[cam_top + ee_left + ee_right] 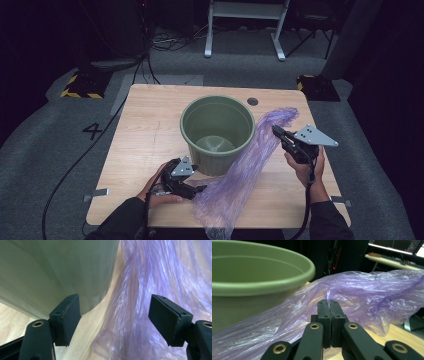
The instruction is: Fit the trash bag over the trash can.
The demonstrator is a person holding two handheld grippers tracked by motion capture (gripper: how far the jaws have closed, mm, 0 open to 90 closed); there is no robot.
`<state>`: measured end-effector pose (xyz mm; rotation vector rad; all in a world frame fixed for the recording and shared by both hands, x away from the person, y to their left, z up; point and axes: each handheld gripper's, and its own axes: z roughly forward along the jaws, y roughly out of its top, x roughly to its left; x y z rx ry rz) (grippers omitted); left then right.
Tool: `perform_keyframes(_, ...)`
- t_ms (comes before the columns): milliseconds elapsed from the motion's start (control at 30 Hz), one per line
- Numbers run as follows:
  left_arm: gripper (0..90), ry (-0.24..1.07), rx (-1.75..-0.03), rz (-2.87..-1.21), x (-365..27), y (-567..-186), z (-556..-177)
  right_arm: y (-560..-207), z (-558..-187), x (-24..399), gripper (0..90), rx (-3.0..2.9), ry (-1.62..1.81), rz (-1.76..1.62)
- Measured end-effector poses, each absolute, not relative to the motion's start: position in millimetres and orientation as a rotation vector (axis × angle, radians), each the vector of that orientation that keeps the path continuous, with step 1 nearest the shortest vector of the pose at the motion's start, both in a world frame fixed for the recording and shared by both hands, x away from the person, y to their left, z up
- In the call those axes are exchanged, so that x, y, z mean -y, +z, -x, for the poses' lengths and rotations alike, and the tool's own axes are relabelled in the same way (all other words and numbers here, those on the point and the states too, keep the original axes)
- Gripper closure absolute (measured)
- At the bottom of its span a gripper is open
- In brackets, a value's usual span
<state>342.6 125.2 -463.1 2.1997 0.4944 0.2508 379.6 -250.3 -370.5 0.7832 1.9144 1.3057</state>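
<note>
Clearly the purple plastic bag, draped across the table beside the green bucket, is light, limp and slippery, so the right gripper pinches its upper edge tight while the left gripper gapes wide at the lower end.

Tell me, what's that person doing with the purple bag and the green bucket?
A person holds tongs in each hand. The right tongs are shut on a thin purple plastic bag, lifting one end beside the green bucket. The left tongs stand open at the bag's other end, not gripping it. The bag is not yet in the bucket.
</note>
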Motion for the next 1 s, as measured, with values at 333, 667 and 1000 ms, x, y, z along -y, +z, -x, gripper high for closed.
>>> perform_keyframes(333,24.4,0.274,-0.475,-2.084,-132,-431,-332,-350,-372,232,89.3,-1.929,1.377,-0.594)
perform_keyframes(667,20.7,0.248,-0.409,-2.068,-115,-416,-314,-339,-361,219,89.4,-1.944,1.41,-0.456)
perform_keyframes(1000,18.3,0.147,-0.361,-2.074,-73,-411,-303,-332,-360,204,89.4,-1.967,1.377,-0.39)
